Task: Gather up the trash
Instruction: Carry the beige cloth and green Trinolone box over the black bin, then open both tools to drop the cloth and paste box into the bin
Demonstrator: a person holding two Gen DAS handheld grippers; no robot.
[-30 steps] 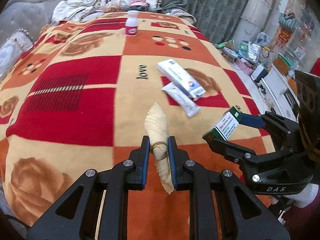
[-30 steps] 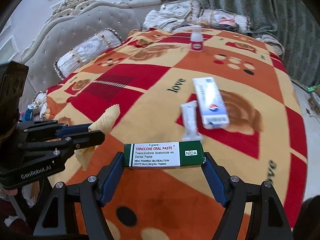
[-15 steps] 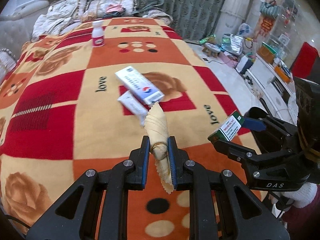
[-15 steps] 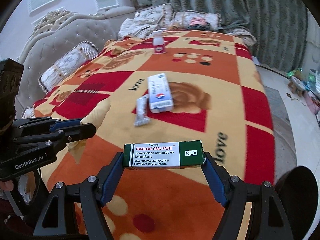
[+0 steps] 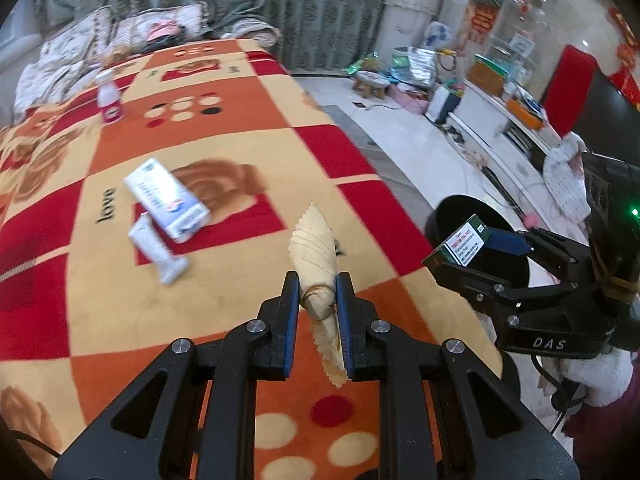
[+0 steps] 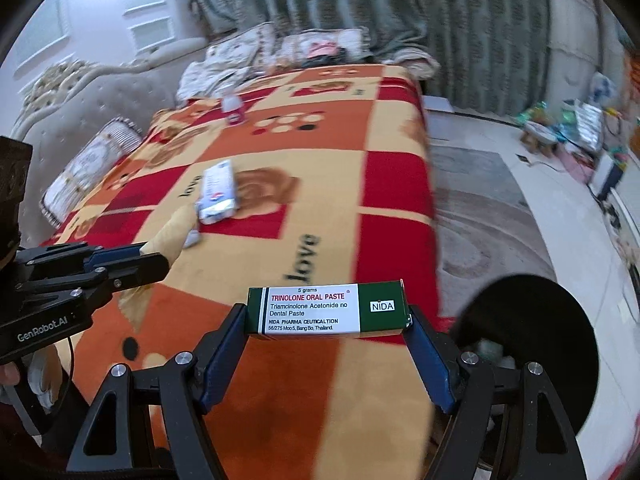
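My left gripper [image 5: 317, 300] is shut on a tan crinkled wrapper [image 5: 314, 246], held above the blanket; it also shows in the right wrist view [image 6: 168, 240]. My right gripper [image 6: 326, 316] is shut on a green and white paste box [image 6: 326, 310], held by its ends near the bed's right edge; the box also shows in the left wrist view [image 5: 460, 245]. A black round bin [image 6: 532, 340] stands on the floor beside the bed, just right of the box, and shows in the left wrist view [image 5: 476, 216]. A white carton [image 5: 166, 198], a white tube [image 5: 158, 250] and a small bottle [image 5: 109, 98] lie on the blanket.
The bed carries a red, orange and cream checked blanket [image 5: 240, 128] with pillows [image 6: 90, 164] at the far end. A patterned rug [image 6: 480, 220] lies on the floor. A small stool [image 5: 372, 80], bags and a low white cabinet [image 5: 500, 128] stand along the right.
Both grippers have swung right, toward the bed's edge, still holding the wrapper and the box. The black bin has come into view beside the right gripper.
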